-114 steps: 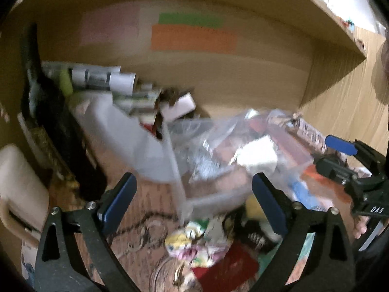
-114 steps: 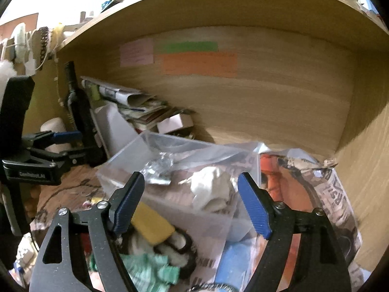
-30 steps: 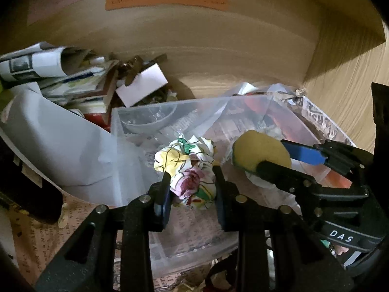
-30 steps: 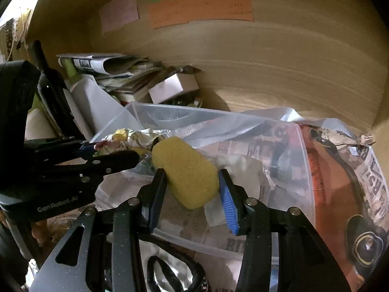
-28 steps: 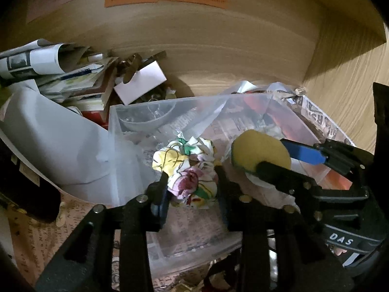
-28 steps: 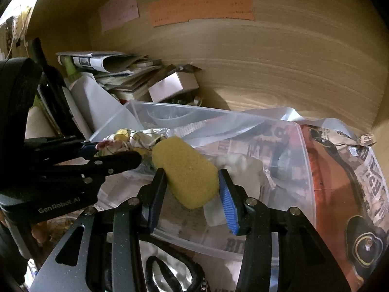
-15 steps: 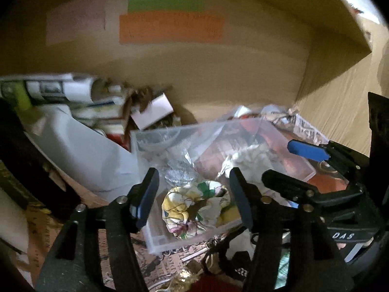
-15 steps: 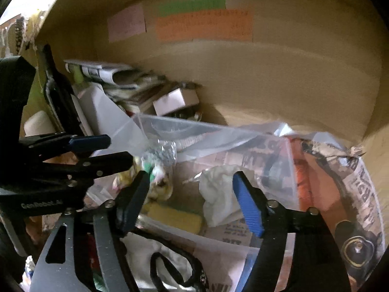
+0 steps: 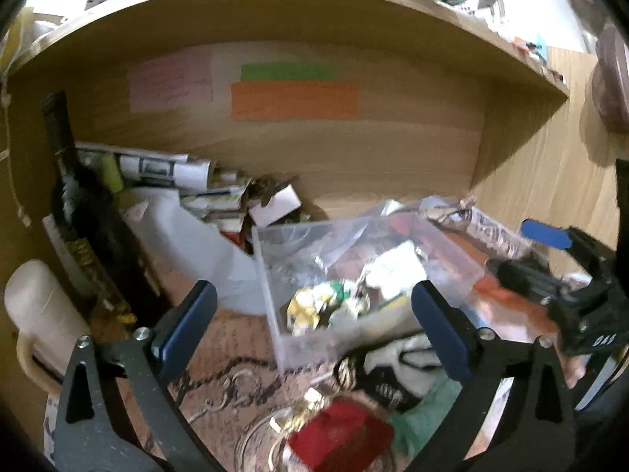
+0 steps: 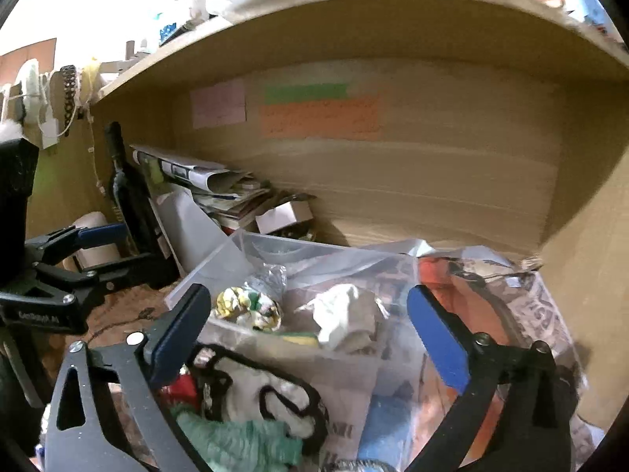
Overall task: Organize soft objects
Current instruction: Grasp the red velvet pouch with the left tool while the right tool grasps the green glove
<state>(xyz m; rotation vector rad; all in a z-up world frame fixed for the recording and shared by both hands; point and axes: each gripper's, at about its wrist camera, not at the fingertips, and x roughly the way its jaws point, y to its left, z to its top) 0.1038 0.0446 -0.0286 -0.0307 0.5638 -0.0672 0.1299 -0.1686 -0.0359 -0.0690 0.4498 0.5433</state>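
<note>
A clear plastic bin (image 9: 271, 275) (image 10: 220, 255) stands on the desk under a wooden shelf. In it lie a floral cloth ball (image 9: 314, 306) (image 10: 247, 306), a yellow sponge (image 10: 298, 339) and a white crumpled cloth (image 10: 346, 314) (image 9: 397, 271). My left gripper (image 9: 310, 326) is open and empty, pulled back in front of the bin; it also shows at the left of the right wrist view (image 10: 98, 251). My right gripper (image 10: 306, 326) is open and empty in front of the bin. A black-and-white cloth (image 10: 255, 389) (image 9: 397, 369) and a green cloth (image 10: 240, 440) lie in front of the bin.
A dark bottle (image 9: 78, 212) and a cream jug (image 9: 39, 314) stand at the left. Rolled papers and a small white box (image 9: 275, 204) lie behind the bin. A red object (image 9: 342, 432) lies in front. A newspaper-covered orange bag (image 10: 491, 314) lies to the right.
Both grippers let the floral cloth ball and the yellow sponge drop into the bin, opened wide and drew back from it.
</note>
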